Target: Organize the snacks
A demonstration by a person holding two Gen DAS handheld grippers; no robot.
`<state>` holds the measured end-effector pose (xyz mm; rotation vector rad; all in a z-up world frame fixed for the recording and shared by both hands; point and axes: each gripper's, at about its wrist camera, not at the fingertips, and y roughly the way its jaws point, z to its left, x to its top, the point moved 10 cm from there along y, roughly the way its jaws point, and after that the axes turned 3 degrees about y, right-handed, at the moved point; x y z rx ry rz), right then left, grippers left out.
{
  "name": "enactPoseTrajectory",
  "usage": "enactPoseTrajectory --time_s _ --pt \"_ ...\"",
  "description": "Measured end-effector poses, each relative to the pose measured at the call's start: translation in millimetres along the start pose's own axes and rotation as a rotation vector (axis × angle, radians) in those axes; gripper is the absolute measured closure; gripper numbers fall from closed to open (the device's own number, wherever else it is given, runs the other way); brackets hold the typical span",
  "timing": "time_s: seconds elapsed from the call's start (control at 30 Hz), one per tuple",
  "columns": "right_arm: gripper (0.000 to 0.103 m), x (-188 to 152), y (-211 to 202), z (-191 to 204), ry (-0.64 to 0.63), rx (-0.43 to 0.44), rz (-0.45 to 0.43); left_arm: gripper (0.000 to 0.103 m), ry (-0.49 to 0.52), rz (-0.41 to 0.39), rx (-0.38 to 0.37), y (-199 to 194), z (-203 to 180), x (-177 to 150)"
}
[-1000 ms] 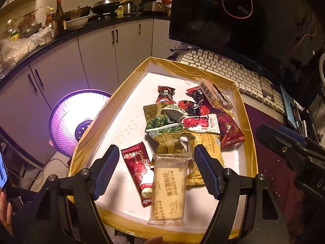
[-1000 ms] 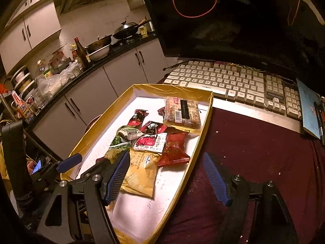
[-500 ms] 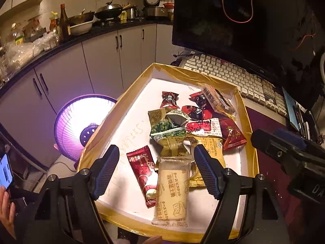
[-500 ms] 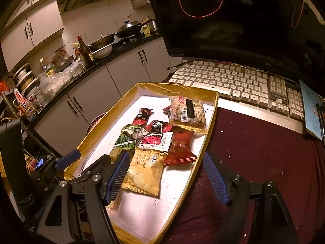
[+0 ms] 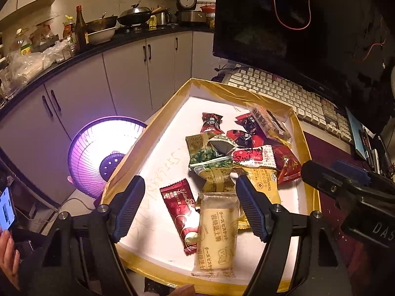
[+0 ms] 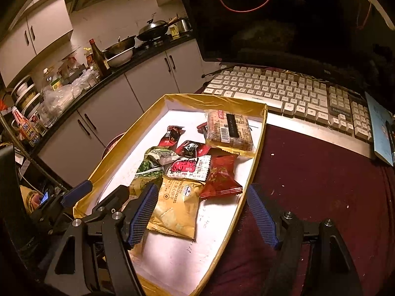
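Observation:
A shallow gold-rimmed box (image 5: 170, 103) (image 6: 256, 162) with a white floor holds several snack packets. Nearest in the left wrist view lie a clear cheese biscuit pack (image 5: 217, 231) and a dark red chocolate bar (image 5: 181, 212). A yellow cracker bag (image 6: 175, 207), a red pouch (image 6: 221, 177), a green packet (image 6: 148, 170) and a large biscuit pack (image 6: 229, 130) lie further in. My left gripper (image 5: 188, 207) is open and empty above the near packets. My right gripper (image 6: 201, 214) is open and empty over the box's right rim.
A white keyboard (image 6: 291, 93) and a dark monitor (image 5: 296, 24) stand behind the box on a maroon desk (image 6: 321, 185). A blue notebook (image 6: 379, 128) lies at the right. A glowing purple heater (image 5: 98, 153) stands on the floor left of the box, before kitchen cabinets (image 5: 123, 74).
Both grippers have drawn back and risen a little, so the box and packets sit slightly further away in both views. Jaws stay open. Nothing in the box has moved.

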<state>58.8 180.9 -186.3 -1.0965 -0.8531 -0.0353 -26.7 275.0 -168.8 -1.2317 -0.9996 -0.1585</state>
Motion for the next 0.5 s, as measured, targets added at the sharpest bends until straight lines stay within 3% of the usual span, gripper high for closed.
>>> enactPoseTrajectory --time_s 0.5 --pt "0.027 -1.0 2.9 1.1 -0.002 0.001 0.003 0.027 -0.012 -0.013 -0.02 4.2 3.5 -0.4"
